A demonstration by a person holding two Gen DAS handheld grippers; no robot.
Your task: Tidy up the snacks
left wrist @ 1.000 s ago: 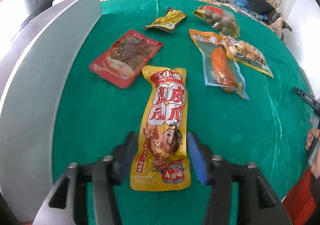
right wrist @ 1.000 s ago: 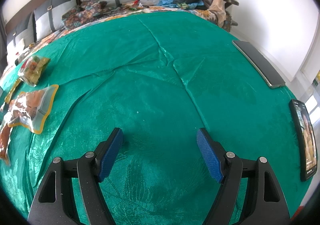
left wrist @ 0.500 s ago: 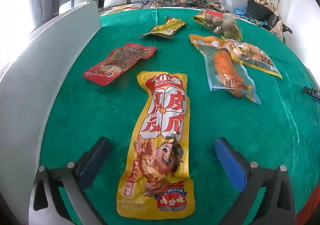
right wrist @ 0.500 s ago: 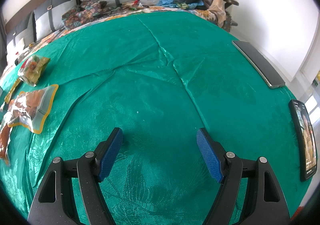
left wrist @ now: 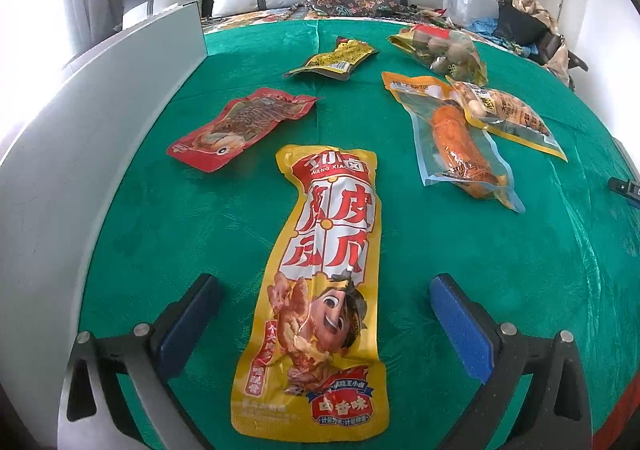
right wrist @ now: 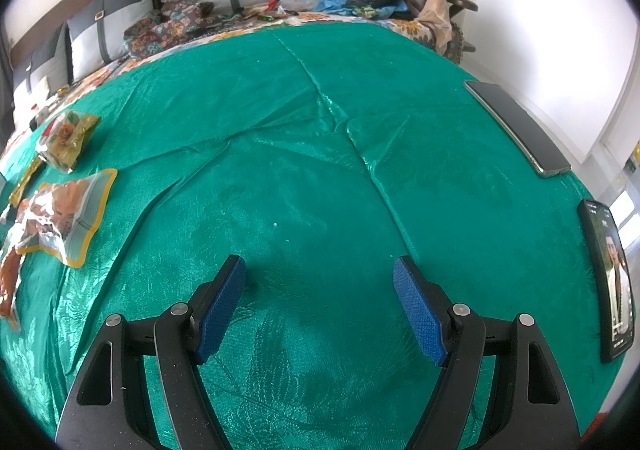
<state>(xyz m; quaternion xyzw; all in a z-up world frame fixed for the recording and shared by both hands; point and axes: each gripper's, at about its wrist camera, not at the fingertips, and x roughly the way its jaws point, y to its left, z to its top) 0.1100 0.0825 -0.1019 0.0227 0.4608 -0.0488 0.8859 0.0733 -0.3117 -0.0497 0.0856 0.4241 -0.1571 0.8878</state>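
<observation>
Here the long yellow snack pack (left wrist: 320, 290) is lying lengthwise between the wide-open fingers of the left gripper (left wrist: 324, 298), untouched, while the right gripper (right wrist: 320, 282) is hovering well apart, half-open and empty.

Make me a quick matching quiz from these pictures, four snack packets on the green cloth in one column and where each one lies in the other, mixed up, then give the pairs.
Things:
1. long yellow packet
2. red packet
3. clear pouch with the orange sausage
4. small yellow and black packet

Places:
A. far, near the middle of the cloth, beyond the red one
B. between the open left tongs, untouched
C. near the grey panel on the left
D. right of centre, its top corner under another yellow-edged pouch

Pairs: 1-B, 2-C, 3-D, 4-A
</observation>
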